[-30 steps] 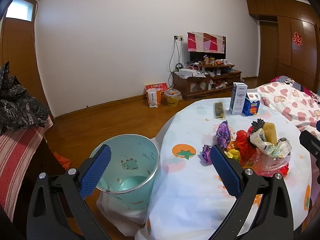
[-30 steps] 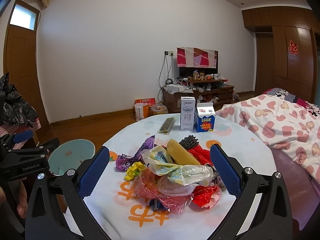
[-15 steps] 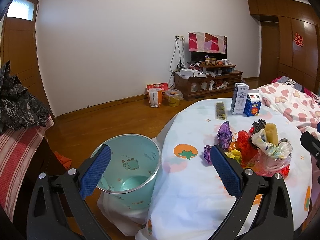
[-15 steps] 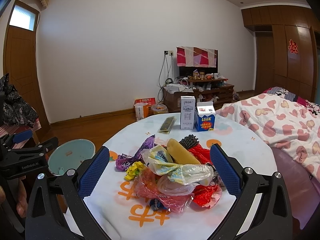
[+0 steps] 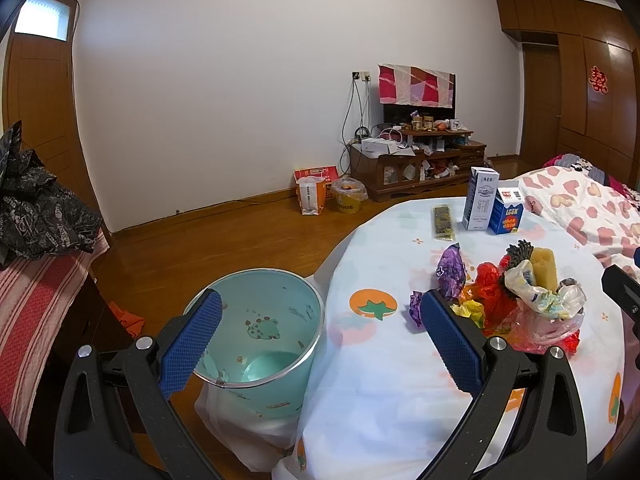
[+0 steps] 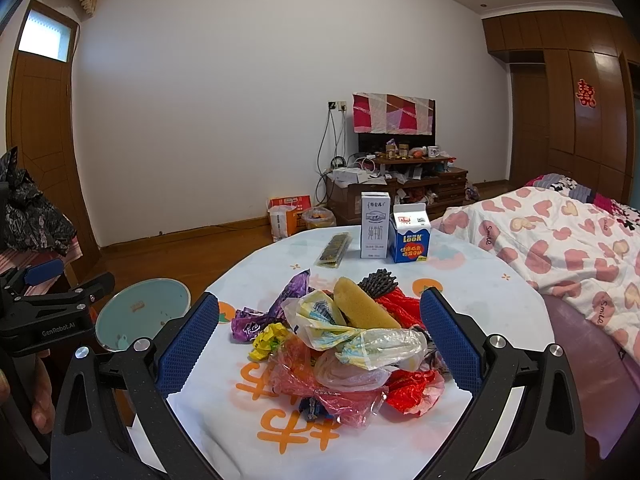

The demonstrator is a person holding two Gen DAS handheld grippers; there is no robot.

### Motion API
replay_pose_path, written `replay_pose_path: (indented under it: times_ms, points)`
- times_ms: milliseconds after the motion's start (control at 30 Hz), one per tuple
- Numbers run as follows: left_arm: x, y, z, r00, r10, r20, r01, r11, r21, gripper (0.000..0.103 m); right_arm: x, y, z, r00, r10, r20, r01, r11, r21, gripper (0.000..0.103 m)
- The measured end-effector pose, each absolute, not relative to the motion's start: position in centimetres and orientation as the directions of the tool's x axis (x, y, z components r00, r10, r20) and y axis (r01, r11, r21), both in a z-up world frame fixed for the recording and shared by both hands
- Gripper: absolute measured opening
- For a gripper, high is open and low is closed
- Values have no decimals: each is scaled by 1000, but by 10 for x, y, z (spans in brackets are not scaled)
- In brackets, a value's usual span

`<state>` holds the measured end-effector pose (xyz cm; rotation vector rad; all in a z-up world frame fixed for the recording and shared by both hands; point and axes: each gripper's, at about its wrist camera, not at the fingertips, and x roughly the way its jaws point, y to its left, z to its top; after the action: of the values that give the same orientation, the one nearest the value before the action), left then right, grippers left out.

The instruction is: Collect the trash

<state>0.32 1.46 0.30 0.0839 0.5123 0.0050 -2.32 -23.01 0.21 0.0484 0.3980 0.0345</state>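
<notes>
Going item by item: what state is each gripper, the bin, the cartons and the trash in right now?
Left gripper: open, holding nothing.
Right gripper: open, holding nothing, trash pile beyond it.
Trash bin: upright on the floor beside the table, looks empty.
Trash pile: heaped on the tablecloth, not yet collected.
White carton: upright.
Blue carton: upright, top closed.
Dark snack packet: lying flat.

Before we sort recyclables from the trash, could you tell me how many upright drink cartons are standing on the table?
2: a tall white carton and a shorter blue carton, side by side at the far edge of the table, beyond the trash pile.
</notes>
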Motion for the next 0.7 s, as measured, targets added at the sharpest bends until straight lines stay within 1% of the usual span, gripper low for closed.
replay_pose_path:
  times_ms: [700]
  points:
    - [4, 16, 2, 872, 28, -489, 14, 997, 82, 97, -22, -230, -1, 919, 45, -392, -24, 998, 58, 99]
